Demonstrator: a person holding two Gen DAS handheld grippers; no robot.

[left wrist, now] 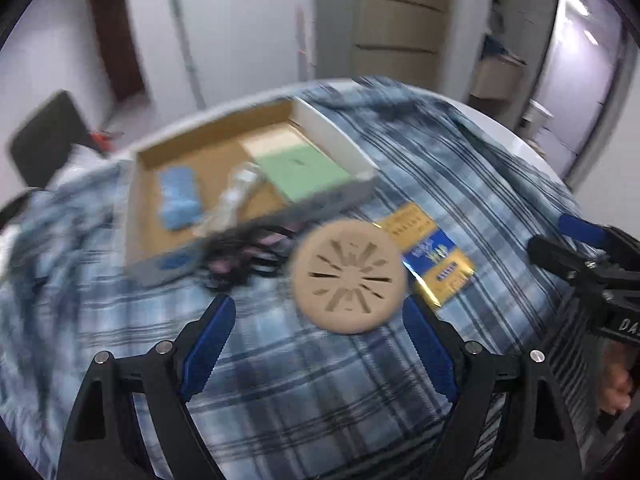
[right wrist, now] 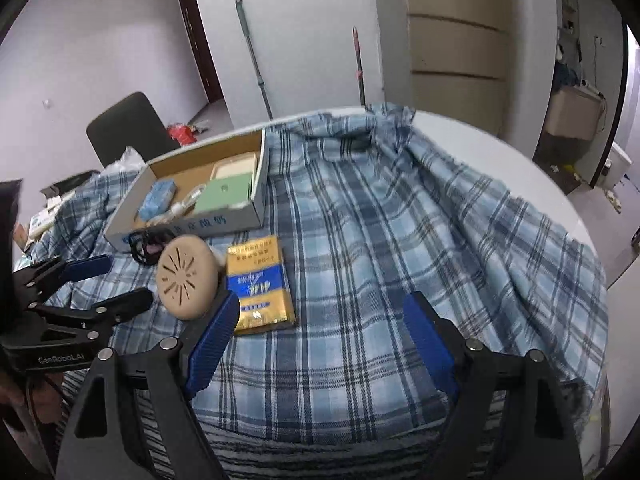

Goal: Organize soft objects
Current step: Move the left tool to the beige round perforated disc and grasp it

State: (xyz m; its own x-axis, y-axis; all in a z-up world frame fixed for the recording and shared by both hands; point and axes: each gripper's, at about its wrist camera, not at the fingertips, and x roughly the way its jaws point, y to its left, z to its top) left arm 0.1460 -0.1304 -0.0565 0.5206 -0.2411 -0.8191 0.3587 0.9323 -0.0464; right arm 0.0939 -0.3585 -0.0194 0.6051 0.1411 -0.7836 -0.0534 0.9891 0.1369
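Lying near the box [right wrist: 192, 188], a tan disc [right wrist: 186, 282] between gaping left tongs [left wrist: 318, 332].

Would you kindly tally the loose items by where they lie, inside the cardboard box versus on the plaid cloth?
Inside the open cardboard box: 4 (blue sponge-like block, clear plastic-wrapped item, green flat pad, cream flat pad)
On the blue plaid cloth: 3 (round beige slotted disc, yellow-and-blue flat packet, tangled black cord)
Total: 7

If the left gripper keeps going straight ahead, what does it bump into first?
Probably the round tan disc: it lies right ahead of the open left gripper, on the plaid cloth. Blur leaves the depth unsure.
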